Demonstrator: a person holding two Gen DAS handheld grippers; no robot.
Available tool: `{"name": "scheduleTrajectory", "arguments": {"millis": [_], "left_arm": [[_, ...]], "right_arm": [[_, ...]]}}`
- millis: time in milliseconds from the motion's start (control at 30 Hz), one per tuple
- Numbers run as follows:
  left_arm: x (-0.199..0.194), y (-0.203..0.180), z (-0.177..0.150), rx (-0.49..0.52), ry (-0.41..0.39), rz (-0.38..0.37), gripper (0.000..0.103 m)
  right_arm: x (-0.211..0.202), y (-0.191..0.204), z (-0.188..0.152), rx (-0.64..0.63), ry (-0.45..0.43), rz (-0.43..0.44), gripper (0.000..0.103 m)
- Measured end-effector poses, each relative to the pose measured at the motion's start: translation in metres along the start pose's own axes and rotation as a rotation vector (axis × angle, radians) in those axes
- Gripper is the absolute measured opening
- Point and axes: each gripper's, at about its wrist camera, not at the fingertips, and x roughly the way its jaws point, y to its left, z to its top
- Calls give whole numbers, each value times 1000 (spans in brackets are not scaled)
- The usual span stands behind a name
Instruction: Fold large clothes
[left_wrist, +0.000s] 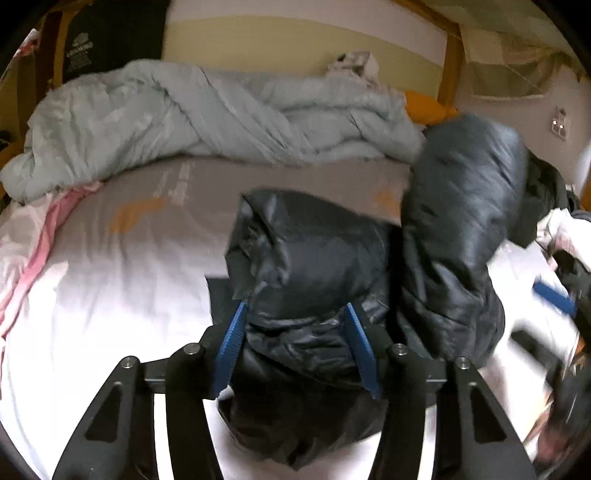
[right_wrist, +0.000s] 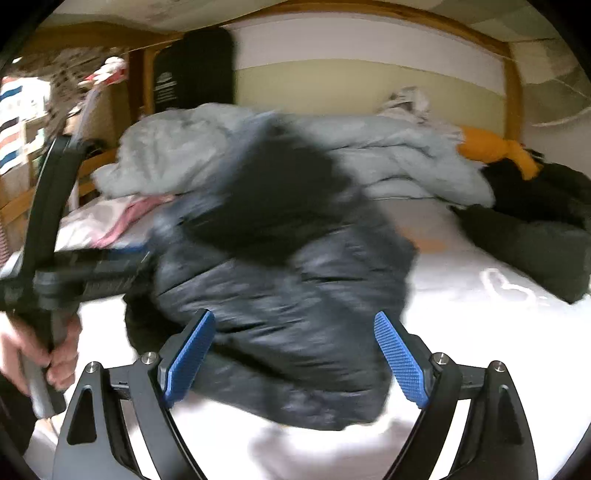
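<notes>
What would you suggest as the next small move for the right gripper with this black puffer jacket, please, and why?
Probably ease the right gripper forward and close it on the black puffer jacket. Its blue pads stand wide apart with the fabric between them, apparently unpressed, while the left gripper seems to hold a bunched part. A second grip should help fold it on the bed.

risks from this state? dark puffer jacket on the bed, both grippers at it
1. The left gripper straddles a thick bunch of the dark puffer jacket; the slick fabric may slip out.
2. The right gripper stands open, so that side of the jacket may flop and undo the fold.
3. The light blue duvet lies heaped just behind; the jacket may snag it.
</notes>
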Motion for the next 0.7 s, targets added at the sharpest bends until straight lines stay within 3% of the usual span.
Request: {"name": "scheduleTrajectory", "arguments": {"millis": [67, 200, 367, 500, 600, 700], "left_arm": [[2, -1, -6, 2, 20, -8, 53], [8, -1, -14, 7, 73, 3, 53], [6, -6, -17, 31, 92, -5, 53], [-18, -1, -6, -4, -19, -80, 55], [-44, 5, 3, -24, -142, -126, 65], [-59, 10, 10, -26, -239, -163, 76]], "right_arm": [[-3, -20, 5, 45, -19, -55, 90], [2, -61, 24, 197, -37, -86, 90], [41, -66, 64, 218, -1, 31, 90], [74, -32, 75, 113, 29, 92, 90], [95, -6, 71, 59, 62, 131, 90], [108, 6, 58, 88, 92, 208, 90]]}}
